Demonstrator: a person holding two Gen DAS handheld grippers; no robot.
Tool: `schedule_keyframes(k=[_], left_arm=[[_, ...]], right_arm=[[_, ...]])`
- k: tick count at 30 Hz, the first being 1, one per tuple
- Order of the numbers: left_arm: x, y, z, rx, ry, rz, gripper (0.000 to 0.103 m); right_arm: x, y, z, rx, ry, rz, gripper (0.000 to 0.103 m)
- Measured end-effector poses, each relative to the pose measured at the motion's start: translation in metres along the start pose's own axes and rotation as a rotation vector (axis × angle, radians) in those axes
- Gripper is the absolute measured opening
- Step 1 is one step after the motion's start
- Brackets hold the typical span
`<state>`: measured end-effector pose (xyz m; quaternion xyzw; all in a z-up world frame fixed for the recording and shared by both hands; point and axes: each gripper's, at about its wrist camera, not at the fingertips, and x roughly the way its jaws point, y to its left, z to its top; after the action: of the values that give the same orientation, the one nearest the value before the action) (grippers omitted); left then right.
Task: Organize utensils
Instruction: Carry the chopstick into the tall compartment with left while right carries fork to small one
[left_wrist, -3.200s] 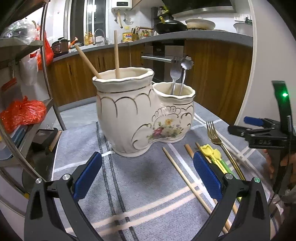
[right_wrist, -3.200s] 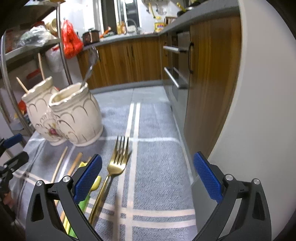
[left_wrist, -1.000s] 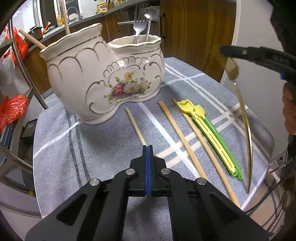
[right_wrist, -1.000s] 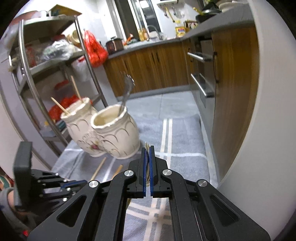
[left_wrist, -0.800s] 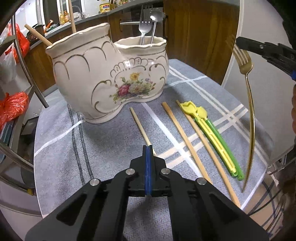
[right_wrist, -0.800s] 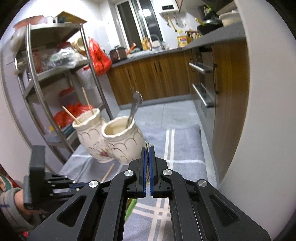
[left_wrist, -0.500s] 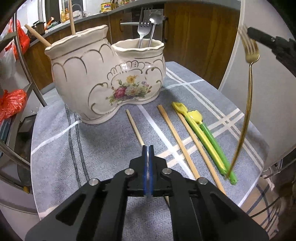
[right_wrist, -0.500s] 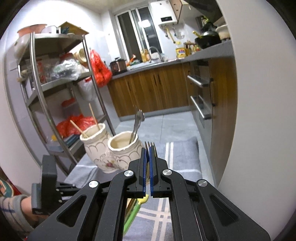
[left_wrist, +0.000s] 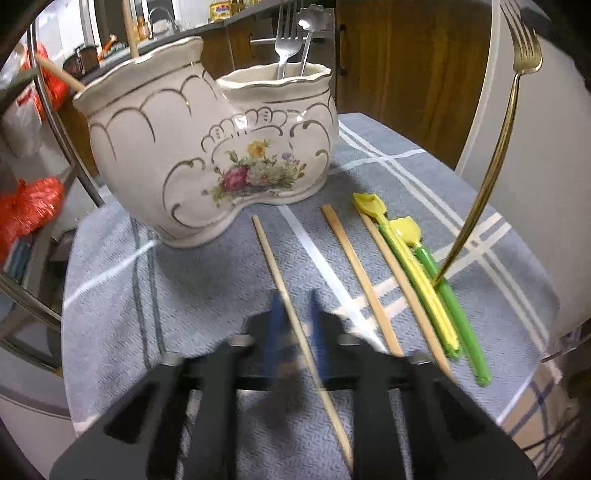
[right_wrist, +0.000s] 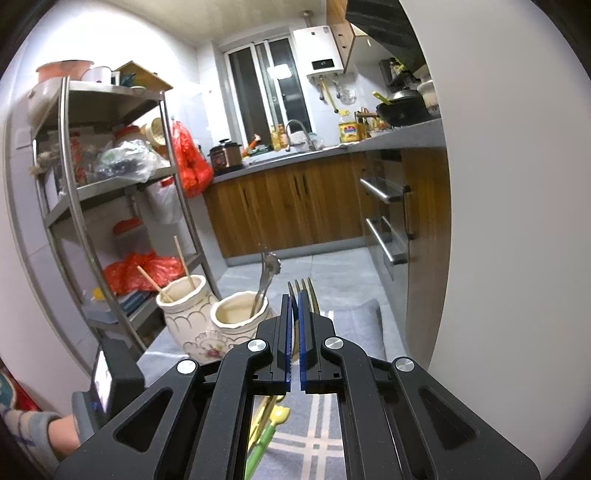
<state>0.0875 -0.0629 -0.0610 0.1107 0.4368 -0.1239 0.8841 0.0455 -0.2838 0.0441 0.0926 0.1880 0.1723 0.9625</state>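
Observation:
A cream two-pot ceramic holder (left_wrist: 207, 147) stands on the grey cloth; its tall pot holds chopsticks, its short pot a silver fork and spoon (left_wrist: 291, 40). My left gripper (left_wrist: 293, 317) is blurred, its jaws a little apart around a wooden chopstick (left_wrist: 295, 295) lying on the cloth. My right gripper (right_wrist: 294, 332) is shut on a gold fork (right_wrist: 303, 291), tines up; in the left wrist view the gold fork (left_wrist: 498, 147) hangs upright, high at the right. The holder also shows in the right wrist view (right_wrist: 221, 325).
Two more chopsticks (left_wrist: 362, 280) and yellow and green plastic spoons (left_wrist: 424, 266) lie on the cloth to the right. A metal shelf rack (right_wrist: 74, 221) stands at the left. A white wall edge (left_wrist: 554, 184) borders the table's right side.
My right gripper has lifted the gold fork higher and turned it upright. My left gripper, shut before, has opened slightly around the chopstick and is in motion.

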Motion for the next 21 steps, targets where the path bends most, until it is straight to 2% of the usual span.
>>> schedule_keyframes(k=[3,6,10,16,21], left_arm=[[-0.001,0.002,-0.001,0.011,-0.006,-0.007,0.004],[-0.007,0.012,-0.002,0.002,-0.026,-0.046,0.004],[-0.021,0.025,-0.008,0.003,-0.089,-0.091,0.004],[-0.051,0.035,-0.018,0.032,-0.278,-0.119,0.004],[-0.078,0.041,-0.013,0.051,-0.427,-0.098,0.004]], right_arm=[[-0.002,0.002,0.002,-0.003,-0.006,0.006,0.004],[-0.005,0.005,0.004,-0.004,-0.018,0.008,0.004],[-0.007,0.006,0.006,-0.004,-0.024,0.008,0.004],[-0.008,0.017,0.010,-0.022,-0.030,0.012,0.004],[0.000,0.030,0.019,-0.034,-0.031,0.019,0.004]])
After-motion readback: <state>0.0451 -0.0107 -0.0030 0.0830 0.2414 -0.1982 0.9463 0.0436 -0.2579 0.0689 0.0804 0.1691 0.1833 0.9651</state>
